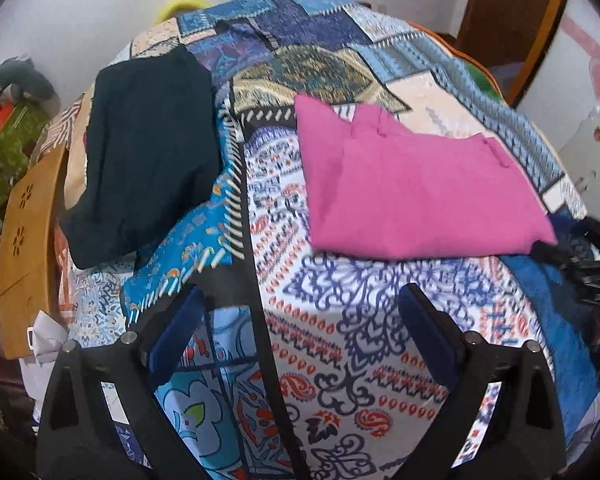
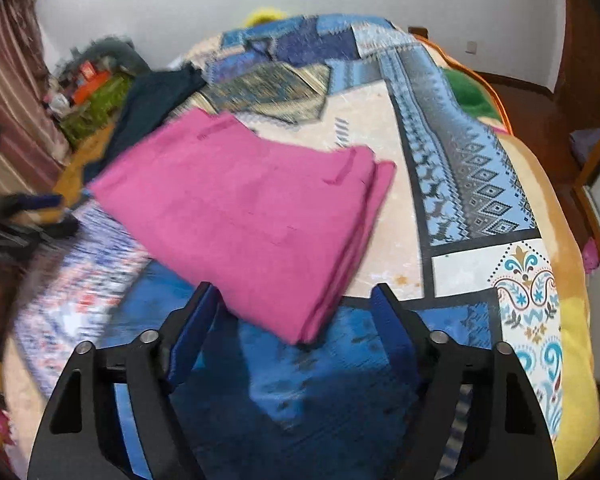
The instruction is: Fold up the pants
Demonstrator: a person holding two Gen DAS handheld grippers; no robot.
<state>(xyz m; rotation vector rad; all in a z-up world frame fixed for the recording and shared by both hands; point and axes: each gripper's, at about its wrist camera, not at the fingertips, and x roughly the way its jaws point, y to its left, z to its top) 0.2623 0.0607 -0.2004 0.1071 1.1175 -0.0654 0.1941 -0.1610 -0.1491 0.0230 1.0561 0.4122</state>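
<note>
Pink pants point(image 1: 412, 188) lie folded into a flat rectangle on the patterned bedspread point(image 1: 340, 320). They also show in the right wrist view point(image 2: 251, 216), with the folded corner just ahead of my fingers. My left gripper point(image 1: 302, 304) is open and empty, hovering over the bedspread short of the pants. My right gripper point(image 2: 295, 304) is open and empty, its jaws on either side of the pants' near corner without gripping it. The right gripper shows in the left wrist view point(image 1: 580, 256) at the pants' right corner.
A dark teal garment point(image 1: 147, 152) lies folded at the bed's left side, also in the right wrist view point(image 2: 151, 100). A wooden stool point(image 1: 27, 248) stands beside the bed on the left. A brown door point(image 1: 512, 12) is at the far right.
</note>
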